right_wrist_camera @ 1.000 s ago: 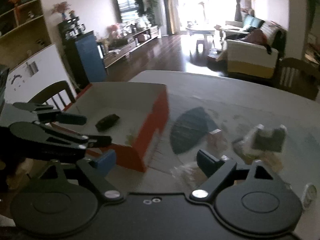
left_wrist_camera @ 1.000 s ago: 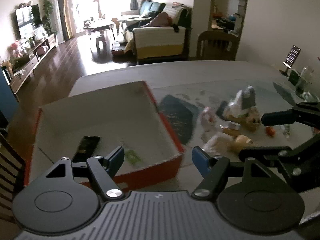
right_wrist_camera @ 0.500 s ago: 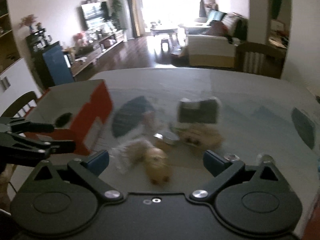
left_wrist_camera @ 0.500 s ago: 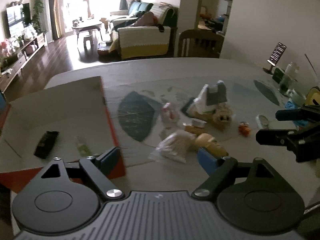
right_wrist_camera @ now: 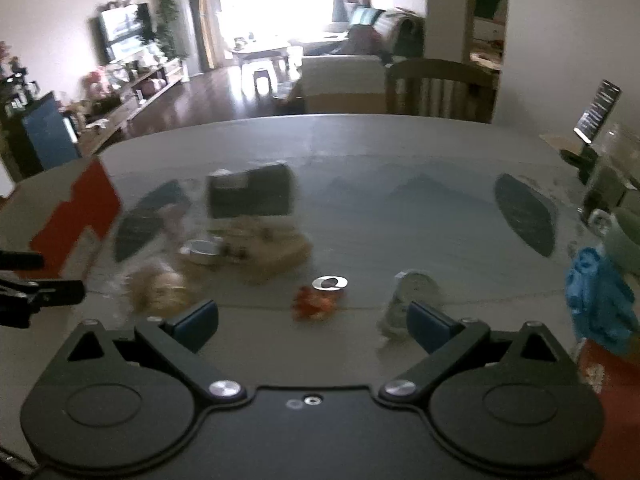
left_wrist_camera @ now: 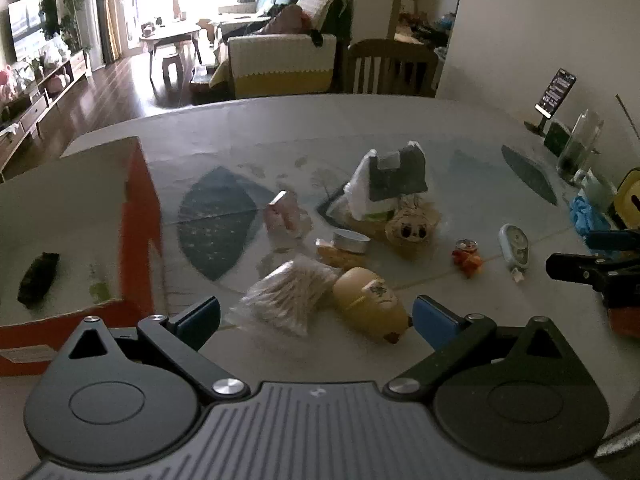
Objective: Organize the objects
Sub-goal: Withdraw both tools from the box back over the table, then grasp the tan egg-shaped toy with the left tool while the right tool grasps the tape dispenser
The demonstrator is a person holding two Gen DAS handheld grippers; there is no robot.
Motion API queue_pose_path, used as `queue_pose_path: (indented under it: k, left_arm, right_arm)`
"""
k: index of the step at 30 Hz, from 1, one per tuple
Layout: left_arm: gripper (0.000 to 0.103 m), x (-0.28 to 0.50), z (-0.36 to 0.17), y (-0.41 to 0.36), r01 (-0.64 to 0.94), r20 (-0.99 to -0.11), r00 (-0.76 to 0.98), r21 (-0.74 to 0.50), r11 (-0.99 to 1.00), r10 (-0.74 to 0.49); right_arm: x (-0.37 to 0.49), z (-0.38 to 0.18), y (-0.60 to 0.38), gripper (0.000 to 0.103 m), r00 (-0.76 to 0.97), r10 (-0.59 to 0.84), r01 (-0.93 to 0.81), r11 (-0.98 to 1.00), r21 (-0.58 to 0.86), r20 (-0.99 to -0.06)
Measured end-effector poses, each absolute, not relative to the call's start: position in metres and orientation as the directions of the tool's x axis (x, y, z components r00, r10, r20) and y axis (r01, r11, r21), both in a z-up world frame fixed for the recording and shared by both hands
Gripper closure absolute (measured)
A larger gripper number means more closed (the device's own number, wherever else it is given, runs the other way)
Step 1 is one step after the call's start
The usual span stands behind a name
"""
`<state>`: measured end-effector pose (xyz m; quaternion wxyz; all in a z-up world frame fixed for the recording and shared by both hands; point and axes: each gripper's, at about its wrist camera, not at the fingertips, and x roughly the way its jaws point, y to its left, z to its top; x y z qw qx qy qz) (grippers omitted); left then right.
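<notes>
- Clutter for sorting lies in a loose group on the tabletop (left_wrist_camera: 400, 128), to the right of the orange cardboard box (left_wrist_camera: 140, 220).
- Orange cardboard box: open-topped, at the left edge of the left wrist view; inside on its pale floor lie a dark packet (left_wrist_camera: 38, 278) and a small green item (left_wrist_camera: 98, 292), apart from each other.
- Bag of cotton swabs (left_wrist_camera: 286, 298): nearest the left gripper, touching a yellow figurine (left_wrist_camera: 370, 300) that lies on its side just right of it.
- Beyond the swab bag: a small round tin (left_wrist_camera: 351, 240) and a pink wrapped item (left_wrist_camera: 286, 218), the latter closer to the box.
- A grey-and-white pouch (left_wrist_camera: 390, 178) stands highest in the group, with a straw-haired doll head (left_wrist_camera: 412, 230) in front of it.
- Right of the doll head: a small red-orange toy (left_wrist_camera: 466, 254), then a pale blue oval timer (left_wrist_camera: 514, 246), each standing apart.
- Left gripper (left_wrist_camera: 316, 316): fingers spread wide, holding nothing, above the tabletop with the swab bag and yellow figurine between its blue pads.
- Right gripper (right_wrist_camera: 312, 318): also spread wide and empty; its view is blurred, with the red-orange toy roughly centred ahead of it and the timer near its right pad.
- Far right of the box, near the wall: a phone on a stand (left_wrist_camera: 556, 90), a glass jar (left_wrist_camera: 580, 146) and a crumpled blue cloth (left_wrist_camera: 586, 216).
</notes>
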<state>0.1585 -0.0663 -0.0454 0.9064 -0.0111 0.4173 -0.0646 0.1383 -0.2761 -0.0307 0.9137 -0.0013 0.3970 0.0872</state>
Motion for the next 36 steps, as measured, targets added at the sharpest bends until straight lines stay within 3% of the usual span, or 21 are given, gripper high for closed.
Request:
queue_pose_path:
  k: [10, 26, 36]
  left_arm:
    - [0.000, 0.190, -0.080, -0.101, 0.089, -0.798, 0.585, -0.114, 0.989, -0.145]
    - [0.000, 0.217, -0.117, -0.128, 0.047, -0.838, 0.539, -0.072, 0.996, -0.086]
    - [0.000, 0.224, -0.125, -0.131, 0.005, -0.839, 0.543, -0.037, 0.999, -0.034]
  right_arm:
    - [0.168, -0.067, -0.313, 0.003, 0.649, 0.063, -0.075, 0.997, 0.018, -0.758]
    - [0.219, -0.110, -0.337, 0.005, 0.589, -0.021, 0.026, 1.000, -0.006, -0.808]
    - [0.236, -0.128, -0.341, 0.016, 0.536, -0.013, 0.064, 0.998, 0.026, -0.844]
